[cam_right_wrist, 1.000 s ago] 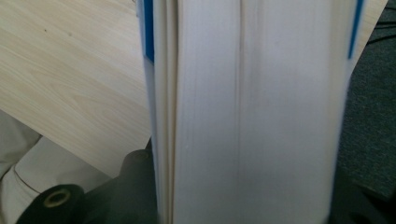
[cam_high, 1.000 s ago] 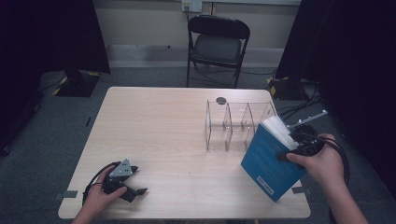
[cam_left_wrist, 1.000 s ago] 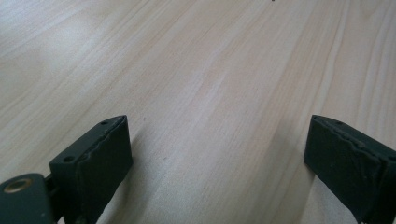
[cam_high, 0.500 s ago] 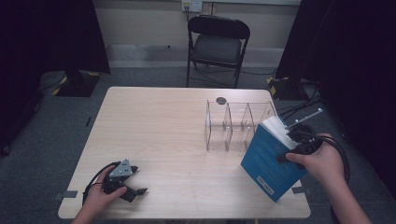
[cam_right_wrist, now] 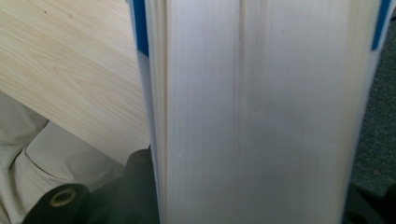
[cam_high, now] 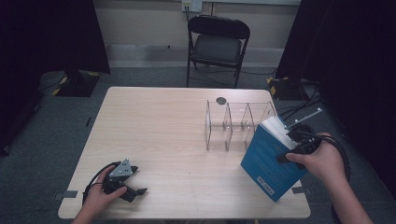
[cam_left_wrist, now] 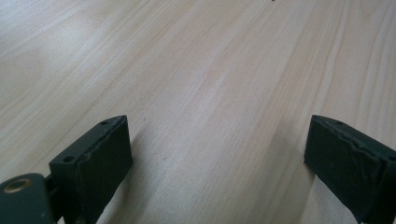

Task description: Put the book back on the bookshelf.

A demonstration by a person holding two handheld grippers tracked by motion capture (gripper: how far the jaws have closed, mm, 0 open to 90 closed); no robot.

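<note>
Your R gripper [cam_high: 299, 142] clamped on blue book [cam_high: 267, 161], tilted, lower corner at table [cam_high: 154, 126] edge, near right, just in front of clear rack [cam_high: 238, 123]. Your L gripper [cam_high: 133, 186] jaws apart, nothing btwn, resting on table near left.

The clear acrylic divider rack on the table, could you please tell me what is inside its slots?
The clear acrylic divider rack looks empty: tabletop shows through its left and middle slots. The tilted blue paperback book covers the near right corner, so that part is hidden.
</note>
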